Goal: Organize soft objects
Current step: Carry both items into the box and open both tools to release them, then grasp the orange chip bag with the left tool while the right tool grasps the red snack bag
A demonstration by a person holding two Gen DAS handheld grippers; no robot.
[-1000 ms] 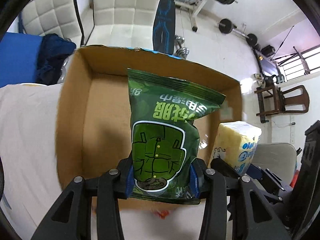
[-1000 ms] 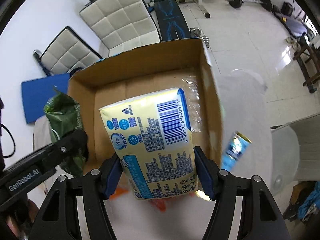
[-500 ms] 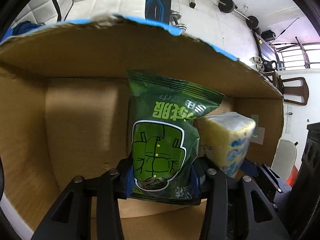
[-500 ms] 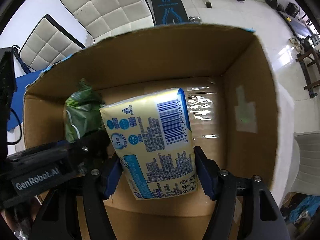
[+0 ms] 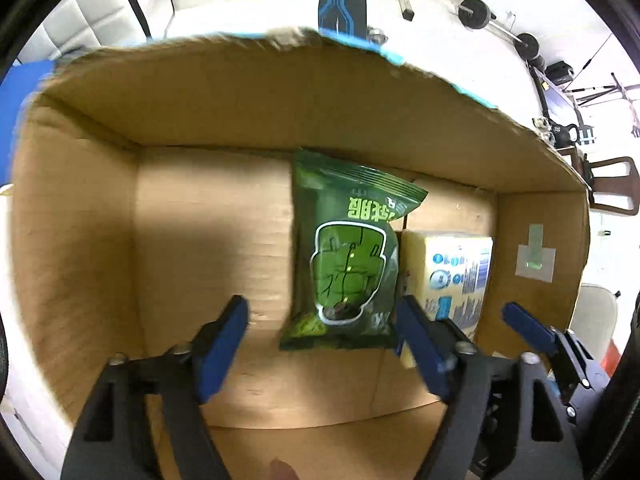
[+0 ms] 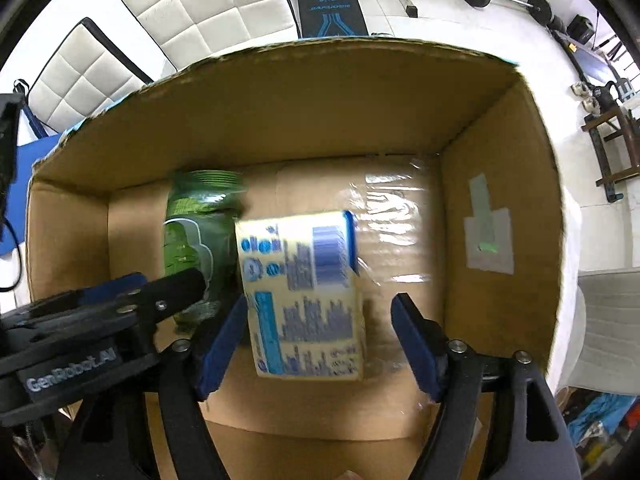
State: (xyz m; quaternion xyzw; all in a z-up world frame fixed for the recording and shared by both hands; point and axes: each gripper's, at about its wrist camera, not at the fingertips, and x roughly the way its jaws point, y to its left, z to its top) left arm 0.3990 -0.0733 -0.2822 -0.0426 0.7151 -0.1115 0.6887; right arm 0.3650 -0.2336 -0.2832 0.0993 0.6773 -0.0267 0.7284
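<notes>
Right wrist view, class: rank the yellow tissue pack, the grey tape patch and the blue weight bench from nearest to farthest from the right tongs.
1. Yellow tissue pack, between the open right tongs.
2. Grey tape patch, on the box's right wall.
3. Blue weight bench, on the floor behind the box.

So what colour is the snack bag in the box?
Green snack bag, clearest in the left wrist view.

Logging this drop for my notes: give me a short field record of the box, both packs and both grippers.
box: open cardboard box, holds both packs
green snack bag: inside, left of the other pack
yellow tissue pack: inside, blurred, beside the bag
left gripper: open, bag between its fingers
right gripper: open, pack between its fingers
</notes>
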